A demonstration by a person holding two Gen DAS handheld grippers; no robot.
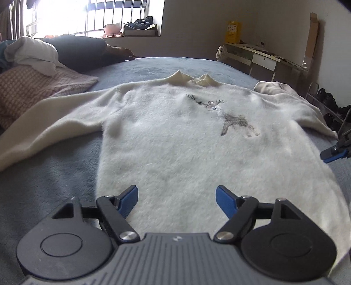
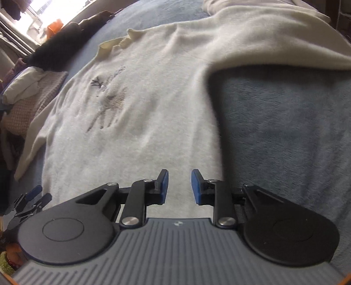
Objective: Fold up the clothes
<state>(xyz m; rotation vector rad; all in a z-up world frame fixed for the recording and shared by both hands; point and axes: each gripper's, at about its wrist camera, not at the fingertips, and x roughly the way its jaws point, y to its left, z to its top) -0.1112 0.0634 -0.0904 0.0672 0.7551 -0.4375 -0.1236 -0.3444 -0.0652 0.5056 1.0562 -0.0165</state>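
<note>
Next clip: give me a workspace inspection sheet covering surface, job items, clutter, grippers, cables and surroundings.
Surface: grey-blue plush bedspread.
Job's things: fluffy white sweater with embroidered deer, spread flat, face up, sleeves out.
Clutter: pink knitted garment, white cloth, dark garment, at the bed's far left.
Grippers: left gripper open wide above the hem, empty; right gripper narrowly open, empty.
Cables: nothing seen.
Surroundings: barred window, white desk, yellow box.

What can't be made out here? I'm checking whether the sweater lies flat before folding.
- Sweater hem: hidden behind the left gripper in the left wrist view.
- Its sleeve cuff: cut off by that view's edge.
- Deer design: blurred in the right wrist view.
</note>
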